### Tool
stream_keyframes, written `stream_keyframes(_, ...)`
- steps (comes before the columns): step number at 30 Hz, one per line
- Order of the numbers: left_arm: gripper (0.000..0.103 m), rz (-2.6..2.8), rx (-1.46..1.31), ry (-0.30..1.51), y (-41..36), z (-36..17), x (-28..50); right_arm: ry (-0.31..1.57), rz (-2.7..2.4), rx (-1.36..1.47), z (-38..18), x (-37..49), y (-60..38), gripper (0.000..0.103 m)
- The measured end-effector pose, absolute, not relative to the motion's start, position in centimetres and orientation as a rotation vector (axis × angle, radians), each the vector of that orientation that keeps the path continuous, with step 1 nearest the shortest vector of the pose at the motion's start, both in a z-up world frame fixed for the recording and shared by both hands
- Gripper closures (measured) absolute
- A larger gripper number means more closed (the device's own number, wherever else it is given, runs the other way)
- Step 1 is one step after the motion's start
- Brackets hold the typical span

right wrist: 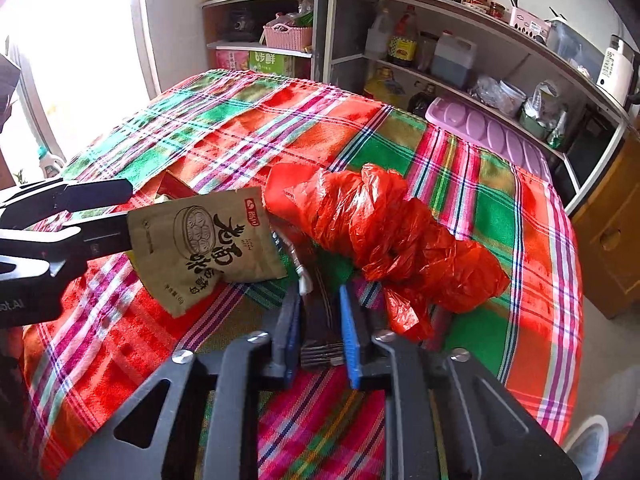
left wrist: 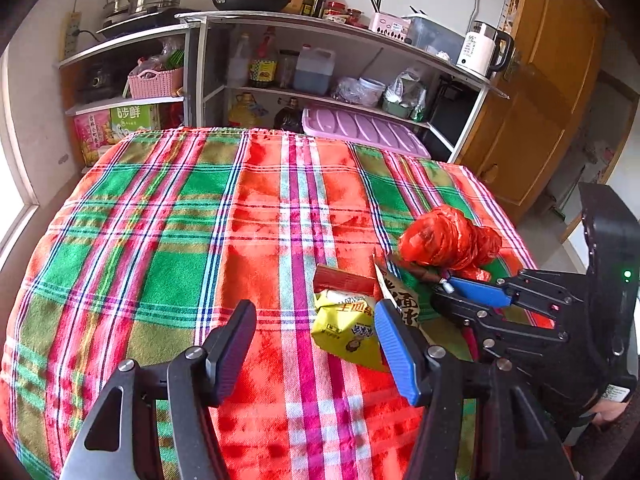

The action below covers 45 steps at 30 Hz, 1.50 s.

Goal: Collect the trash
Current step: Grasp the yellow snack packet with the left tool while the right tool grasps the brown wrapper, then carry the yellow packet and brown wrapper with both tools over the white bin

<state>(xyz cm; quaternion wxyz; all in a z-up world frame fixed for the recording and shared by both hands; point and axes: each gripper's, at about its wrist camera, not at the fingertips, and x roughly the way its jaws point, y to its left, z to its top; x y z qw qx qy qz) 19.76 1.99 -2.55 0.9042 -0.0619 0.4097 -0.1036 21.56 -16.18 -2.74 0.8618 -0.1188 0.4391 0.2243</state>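
Left wrist view: the left tongs [left wrist: 316, 344] stand about half open over the plaid bench [left wrist: 160, 240], nothing between them. Just ahead, by the blue right finger, lie a yellow snack packet [left wrist: 346, 330], a red box [left wrist: 344, 280] behind it and a brown pouch [left wrist: 402, 300]. Beyond those sits a crumpled red plastic bag [left wrist: 448, 246]. The right tongs [left wrist: 444, 292] reach in from the right.

Right wrist view: the right tongs [right wrist: 320, 304] are nearly closed on a dark flat wrapper [right wrist: 320, 332]. The red plastic bag [right wrist: 384, 224] lies just ahead to the right, the brown pouch [right wrist: 208, 244] ahead to the left.
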Motion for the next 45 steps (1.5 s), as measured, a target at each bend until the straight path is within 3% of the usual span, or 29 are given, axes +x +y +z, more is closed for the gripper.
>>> stream_keyframes(28, 0.042, -0.155, -0.125, 0.876, 1.3, -3.7, 21.1, 0.912, 0.463, -0.147, -2.3, 20.6, -17.9, 0.09)
stream_keyframes(30, 0.045, -0.152, -0.121, 0.868, 1.2, -3.6, 21.0, 0.909, 0.465, -0.143, -2.2, 20.6, -18.0, 0.09)
stream_keyframes(35, 0.07, -0.182, -0.122, 0.866, 0.7, -3.5, 21.1, 0.906, 0.467, -0.137, -2.2, 20.4, -18.0, 0.09)
stream_keyframes(45, 0.074, -0.187, -0.085, 0.833, 0.4, -2.4, 19.9, 0.893, 0.469, -0.115, -1.6, 19.7, -18.5, 0.09)
